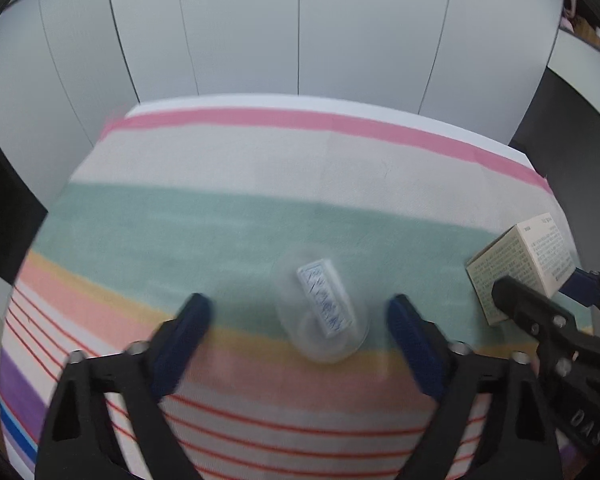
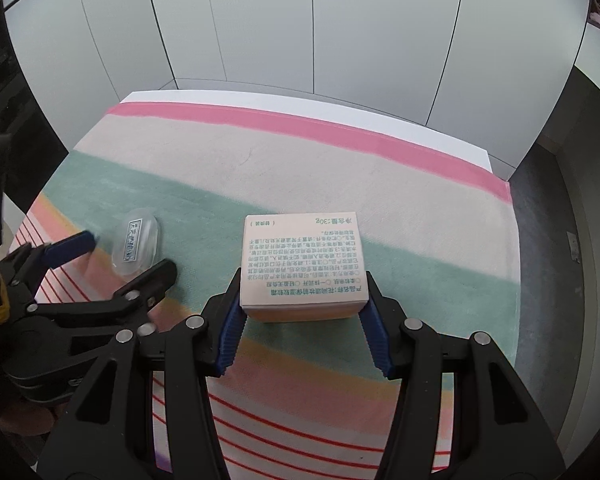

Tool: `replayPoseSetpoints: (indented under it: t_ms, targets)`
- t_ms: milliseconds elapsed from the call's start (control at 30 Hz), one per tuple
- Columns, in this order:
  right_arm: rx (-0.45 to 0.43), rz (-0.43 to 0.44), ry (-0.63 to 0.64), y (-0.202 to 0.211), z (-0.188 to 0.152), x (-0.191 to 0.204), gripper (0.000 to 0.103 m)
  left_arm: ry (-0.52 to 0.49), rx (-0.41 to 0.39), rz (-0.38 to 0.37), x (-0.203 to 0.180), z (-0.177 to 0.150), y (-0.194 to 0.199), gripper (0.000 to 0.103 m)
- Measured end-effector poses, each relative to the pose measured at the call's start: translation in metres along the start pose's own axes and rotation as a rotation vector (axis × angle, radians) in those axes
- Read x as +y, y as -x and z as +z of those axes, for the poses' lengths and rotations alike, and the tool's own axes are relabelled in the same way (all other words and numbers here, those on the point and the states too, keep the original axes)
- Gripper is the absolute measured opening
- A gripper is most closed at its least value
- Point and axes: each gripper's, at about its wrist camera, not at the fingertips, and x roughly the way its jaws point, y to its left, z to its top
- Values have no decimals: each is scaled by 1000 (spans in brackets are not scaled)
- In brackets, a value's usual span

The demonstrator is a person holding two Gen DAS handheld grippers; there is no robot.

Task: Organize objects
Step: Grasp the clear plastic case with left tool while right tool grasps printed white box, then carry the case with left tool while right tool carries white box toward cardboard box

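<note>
A small clear plastic case [image 1: 324, 312] with a white printed label lies on the striped cloth, where the green and yellow bands meet. My left gripper [image 1: 298, 304] stands open around it, one blue pad on each side with gaps to both. In the right wrist view the same case [image 2: 138, 236] sits between the left gripper's [image 2: 128, 254] fingers. To its right, my right gripper [image 2: 304, 292] is shut on a cream cardboard box [image 2: 302, 260] with green print, blue pads pressed on its two sides. The box [image 1: 520, 264] and right gripper [image 1: 540, 286] appear at the left wrist view's right edge.
The striped tablecloth [image 2: 340, 160] covers the table, its far edge close to a grey panelled wall [image 2: 300, 40]. The table's right edge drops to a dark floor [image 2: 548, 220]. The two grippers are side by side, close together.
</note>
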Motion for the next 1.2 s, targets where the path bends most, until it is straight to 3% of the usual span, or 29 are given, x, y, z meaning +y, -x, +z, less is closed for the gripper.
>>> replayPoseSetpoints:
  t_ms: [167, 500, 1200]
  targets:
    - [-3, 0, -5, -2, 0, 0, 55, -46, -13, -20, -12, 3, 4, 44]
    - [11, -8, -15, 11, -4, 0, 55, -68, -12, -23, -10, -5, 28, 44]
    - [-23, -39, -28, 111, -19, 14, 55, -96, -79, -59, -14, -15, 142, 44]
